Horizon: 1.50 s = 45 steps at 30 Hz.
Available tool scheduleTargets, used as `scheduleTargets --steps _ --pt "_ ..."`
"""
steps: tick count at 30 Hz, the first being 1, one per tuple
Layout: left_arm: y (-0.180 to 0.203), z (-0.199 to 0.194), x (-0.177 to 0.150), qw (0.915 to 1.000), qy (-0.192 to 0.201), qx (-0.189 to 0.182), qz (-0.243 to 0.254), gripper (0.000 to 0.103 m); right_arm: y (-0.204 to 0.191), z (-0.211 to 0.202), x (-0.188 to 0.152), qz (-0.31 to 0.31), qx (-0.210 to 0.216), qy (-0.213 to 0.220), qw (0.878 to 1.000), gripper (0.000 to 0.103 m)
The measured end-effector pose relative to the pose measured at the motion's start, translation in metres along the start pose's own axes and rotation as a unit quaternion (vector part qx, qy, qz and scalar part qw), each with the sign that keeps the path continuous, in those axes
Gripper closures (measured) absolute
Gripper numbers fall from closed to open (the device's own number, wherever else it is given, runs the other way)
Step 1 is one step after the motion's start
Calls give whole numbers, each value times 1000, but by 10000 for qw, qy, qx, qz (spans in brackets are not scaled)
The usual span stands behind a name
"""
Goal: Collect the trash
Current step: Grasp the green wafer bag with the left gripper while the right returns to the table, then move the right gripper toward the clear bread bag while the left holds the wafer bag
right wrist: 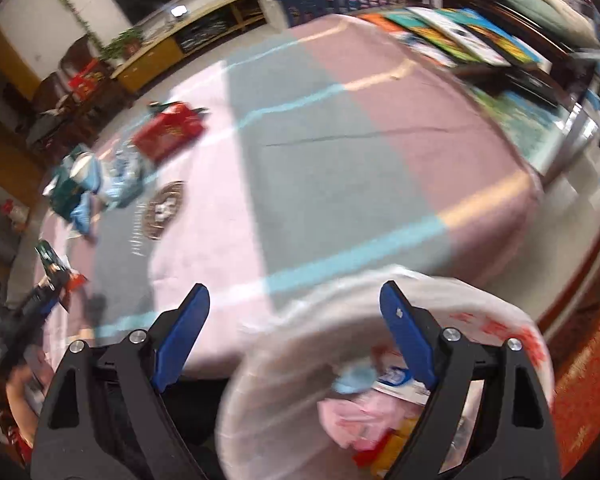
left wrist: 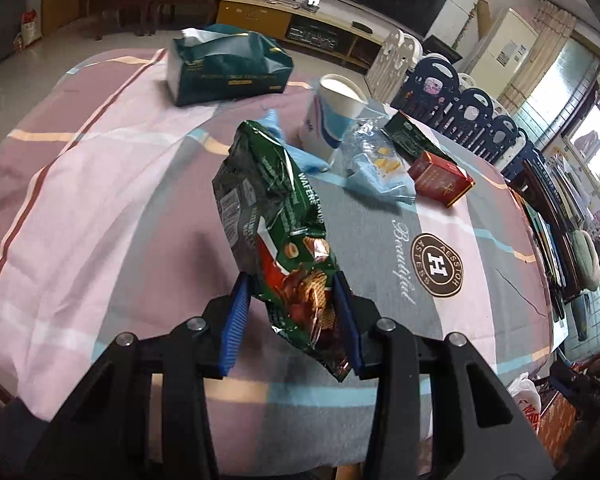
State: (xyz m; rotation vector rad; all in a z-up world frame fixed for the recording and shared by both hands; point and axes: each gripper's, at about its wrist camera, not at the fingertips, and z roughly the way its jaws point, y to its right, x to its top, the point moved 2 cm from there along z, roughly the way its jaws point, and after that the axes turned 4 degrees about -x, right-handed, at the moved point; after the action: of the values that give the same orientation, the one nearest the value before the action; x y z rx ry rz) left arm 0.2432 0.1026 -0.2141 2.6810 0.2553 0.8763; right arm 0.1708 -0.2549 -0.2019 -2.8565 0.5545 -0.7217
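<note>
The left gripper jaws held the wafer wrapper; right gripper jaws stood wide over the part-filled trash bag. Beyond the left jaws remained a cup, boxes — collection was partway

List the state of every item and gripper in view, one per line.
left gripper: shut on the wafer bag
wafer bag: crumpled, lifted off the tablecloth
paper cup: upright, open top
tissue pack: open, a tissue sticking out
red box: closed, lying flat
right gripper: open, nothing between its pads
white plastic bag: mouth open, trash inside
</note>
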Motion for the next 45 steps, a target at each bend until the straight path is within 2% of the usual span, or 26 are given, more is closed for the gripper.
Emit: scheduleTargets --steps 3,6,10,14,18,21,23,24,25,26,28,30,37,45 --pt "-14 -17 -8 9993 38 -243 -290 60 -59 15 17 -526 228 129 9983 18" --pt "-24 -28 -14 9987 93 -297 -391 59 -117 33 36 -1003 332 224 9942 18" --pt "-36 -17 -13 9964 -77 -452 -710 59 -184 66 63 -1320 523 207 9897 18" --pt "-32 -11 -14 9961 -182 -571 -655 59 -234 105 86 -1549 283 192 9873 18" --pt "-32 -9 -14 9955 -238 -653 -646 59 -255 153 98 -1548 -189 -120 9877 18" --pt "-35 -7 -14 9945 -283 -707 -715 59 -261 175 100 -1605 -388 -259 9859 18" --pt "-36 -6 -14 9941 -308 -732 -740 59 -264 181 97 -1650 -380 -296 9851 26" --pt "-36 -6 -14 9941 -317 -731 -737 59 -265 183 94 -1702 -348 -332 9842 48" --pt "-36 -6 -14 9942 -322 -725 -730 59 -265 183 92 -1771 -384 -355 9828 61" --pt "-35 -6 -14 9943 -320 -721 -720 59 -265 179 88 -1899 -436 -297 9804 68" --pt "-35 -6 -14 9943 -319 -717 -720 59 -262 172 80 -1991 -237 -406 9788 93" --pt "-35 -6 -14 9942 -324 -722 -735 59 -254 161 71 -1990 -95 -489 9787 97" --pt "-36 -6 -14 9939 -317 -730 -759 59 -207 103 30 -2029 250 -410 9780 98" --pt "-37 -6 -15 9932 -326 -740 -834 59 -133 44 -16 -1518 500 -465 9861 98"
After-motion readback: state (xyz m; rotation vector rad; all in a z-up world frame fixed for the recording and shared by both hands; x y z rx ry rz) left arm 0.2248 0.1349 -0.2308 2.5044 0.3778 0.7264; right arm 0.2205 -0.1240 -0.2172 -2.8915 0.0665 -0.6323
